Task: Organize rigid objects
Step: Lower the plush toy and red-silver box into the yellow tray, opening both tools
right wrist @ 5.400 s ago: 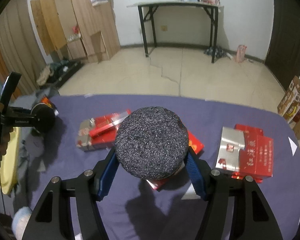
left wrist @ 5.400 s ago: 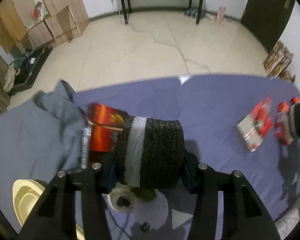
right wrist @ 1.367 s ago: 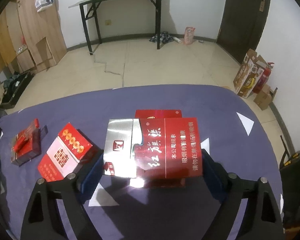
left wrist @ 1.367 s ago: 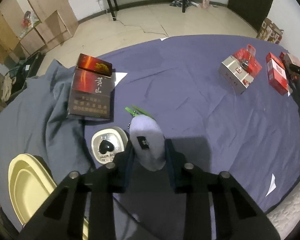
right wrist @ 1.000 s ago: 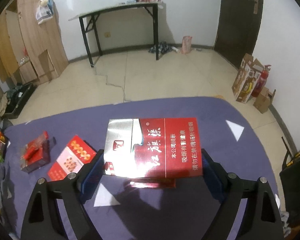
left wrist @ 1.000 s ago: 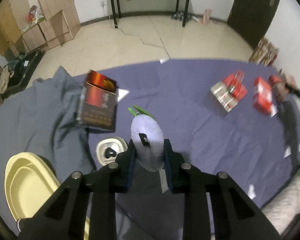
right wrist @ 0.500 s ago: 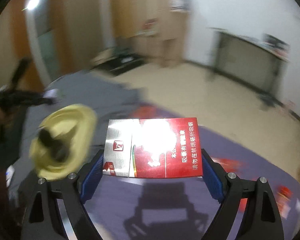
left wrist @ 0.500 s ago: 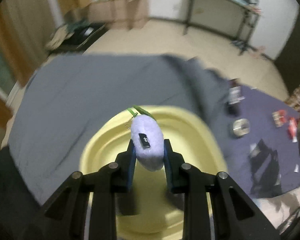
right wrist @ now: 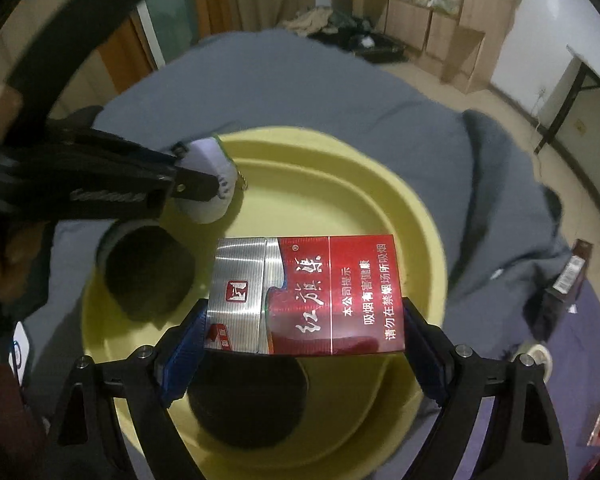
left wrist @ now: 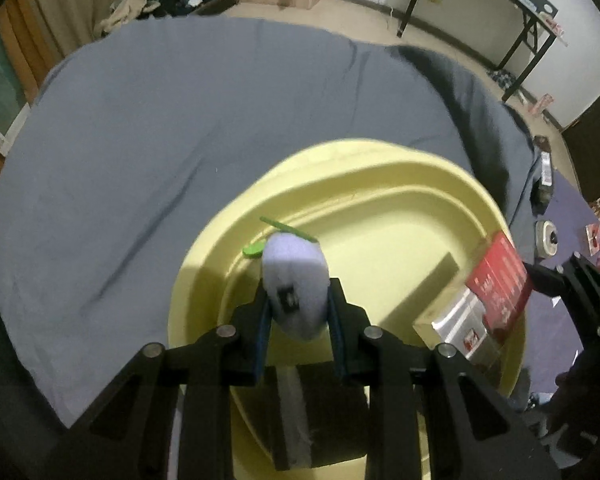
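Right wrist: cigarette carton (right wrist: 306, 294) clamped in right gripper (right wrist: 304, 344), above basin (right wrist: 420, 216).

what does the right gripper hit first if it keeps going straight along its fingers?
Probably the inner floor of the yellow basin. The right gripper, shut on the red carton, points down into it, between two dark round objects. Depth is unclear; the carton's front edge would touch first.

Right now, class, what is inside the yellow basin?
Two dark round objects lie inside the yellow basin. The red carton in the right gripper covers part of the floor, so anything beneath it cannot be seen.
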Demonstrator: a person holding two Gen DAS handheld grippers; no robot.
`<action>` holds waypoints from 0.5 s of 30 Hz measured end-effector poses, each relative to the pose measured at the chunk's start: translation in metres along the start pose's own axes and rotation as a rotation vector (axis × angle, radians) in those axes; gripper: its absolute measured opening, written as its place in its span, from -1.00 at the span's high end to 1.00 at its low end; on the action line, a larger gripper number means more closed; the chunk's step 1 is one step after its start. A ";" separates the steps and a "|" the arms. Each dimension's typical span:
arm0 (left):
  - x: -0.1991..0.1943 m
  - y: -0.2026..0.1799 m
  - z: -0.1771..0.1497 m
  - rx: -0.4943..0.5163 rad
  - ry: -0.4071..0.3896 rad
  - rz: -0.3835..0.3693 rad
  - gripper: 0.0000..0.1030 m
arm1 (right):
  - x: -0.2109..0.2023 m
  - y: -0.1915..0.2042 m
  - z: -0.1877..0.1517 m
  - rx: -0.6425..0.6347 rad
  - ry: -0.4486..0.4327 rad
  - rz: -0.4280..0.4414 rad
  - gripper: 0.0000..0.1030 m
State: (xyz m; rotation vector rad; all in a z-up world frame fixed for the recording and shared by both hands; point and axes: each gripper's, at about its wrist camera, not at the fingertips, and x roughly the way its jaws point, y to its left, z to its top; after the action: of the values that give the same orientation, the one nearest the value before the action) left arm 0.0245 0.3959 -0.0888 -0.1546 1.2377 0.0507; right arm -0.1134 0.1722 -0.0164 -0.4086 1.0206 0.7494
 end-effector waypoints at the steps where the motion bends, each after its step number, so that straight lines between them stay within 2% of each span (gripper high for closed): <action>1: 0.001 0.000 0.000 0.006 0.003 -0.001 0.44 | 0.004 0.001 0.008 0.014 -0.002 0.013 -0.72; 5: 0.005 0.000 -0.003 0.013 -0.007 0.000 0.38 | 0.008 0.012 0.020 0.036 -0.002 0.015 -0.71; 8: -0.002 0.006 -0.001 -0.035 -0.010 -0.017 0.15 | 0.020 0.012 0.023 0.022 0.032 0.015 -0.71; 10: -0.014 0.010 -0.001 -0.055 -0.034 -0.015 -0.59 | 0.023 0.009 0.024 0.048 0.029 0.042 -0.73; 11: -0.027 0.011 0.002 -0.066 -0.065 -0.022 -0.72 | 0.016 0.004 0.024 0.058 0.014 0.052 -0.75; 13: -0.046 0.007 0.007 -0.069 -0.113 -0.051 -0.98 | -0.004 0.002 0.020 0.074 -0.052 0.058 -0.94; 15: -0.066 -0.006 0.015 -0.050 -0.151 -0.078 -1.00 | -0.028 -0.007 0.015 0.094 -0.115 0.062 -0.99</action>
State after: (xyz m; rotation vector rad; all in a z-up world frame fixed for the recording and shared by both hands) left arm 0.0180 0.3949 -0.0208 -0.2382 1.0797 0.0250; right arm -0.1080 0.1668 0.0151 -0.2513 0.9594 0.7687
